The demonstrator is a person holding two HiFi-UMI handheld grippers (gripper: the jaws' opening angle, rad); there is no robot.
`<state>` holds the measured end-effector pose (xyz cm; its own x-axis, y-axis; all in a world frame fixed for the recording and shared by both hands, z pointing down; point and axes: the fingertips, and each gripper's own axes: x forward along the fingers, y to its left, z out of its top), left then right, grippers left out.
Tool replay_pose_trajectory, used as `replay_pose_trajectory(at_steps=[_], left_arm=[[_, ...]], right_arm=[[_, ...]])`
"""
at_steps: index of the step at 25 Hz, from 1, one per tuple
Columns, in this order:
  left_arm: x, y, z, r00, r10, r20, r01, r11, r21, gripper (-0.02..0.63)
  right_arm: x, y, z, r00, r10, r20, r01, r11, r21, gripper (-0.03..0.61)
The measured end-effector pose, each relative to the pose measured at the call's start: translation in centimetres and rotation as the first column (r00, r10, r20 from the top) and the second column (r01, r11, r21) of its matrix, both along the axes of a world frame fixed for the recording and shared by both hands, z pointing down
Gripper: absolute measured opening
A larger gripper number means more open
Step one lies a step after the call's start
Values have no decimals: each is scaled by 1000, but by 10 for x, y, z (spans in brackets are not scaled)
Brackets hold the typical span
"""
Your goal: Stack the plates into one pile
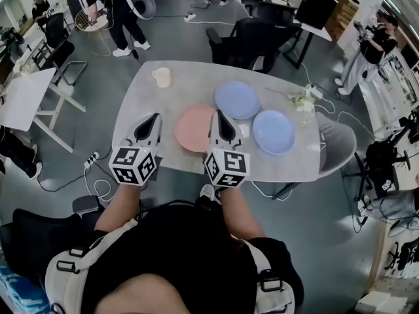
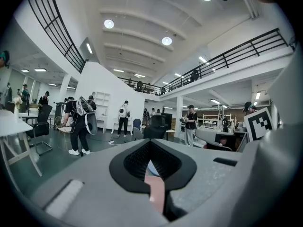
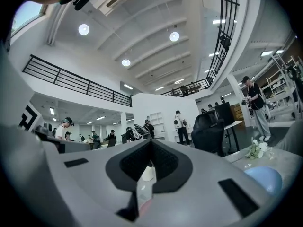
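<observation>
We note left tool and right tool both closed, empty, flanking pink plate near the worktop front edge.

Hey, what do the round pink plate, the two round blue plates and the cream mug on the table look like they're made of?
Round pink plate, farther round blue plate and nearer round blue plate: likely plastic or melamine, judging by the matte pastel surfaces without glare; glazed ceramic isn't excluded. Cream mug: probably ceramic, with an opaque, dull surface, but too small to confirm.
</observation>
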<state>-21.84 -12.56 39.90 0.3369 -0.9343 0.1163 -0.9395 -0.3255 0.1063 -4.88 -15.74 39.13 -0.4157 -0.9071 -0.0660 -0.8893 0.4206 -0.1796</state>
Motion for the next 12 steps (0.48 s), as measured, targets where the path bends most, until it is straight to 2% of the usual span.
replay_pose_trajectory(at_steps=[7,12], left_arm=[[29,-89,-1,999,-22,24,23,1000,-18,5],[37,-118,-6,999,-15,41,14,1000,28,5]], right_arm=[[19,-88,10,999,-37,-8,36,999,-38,9],[20,-119,11,998,-56,-35,54,998,-35,9]])
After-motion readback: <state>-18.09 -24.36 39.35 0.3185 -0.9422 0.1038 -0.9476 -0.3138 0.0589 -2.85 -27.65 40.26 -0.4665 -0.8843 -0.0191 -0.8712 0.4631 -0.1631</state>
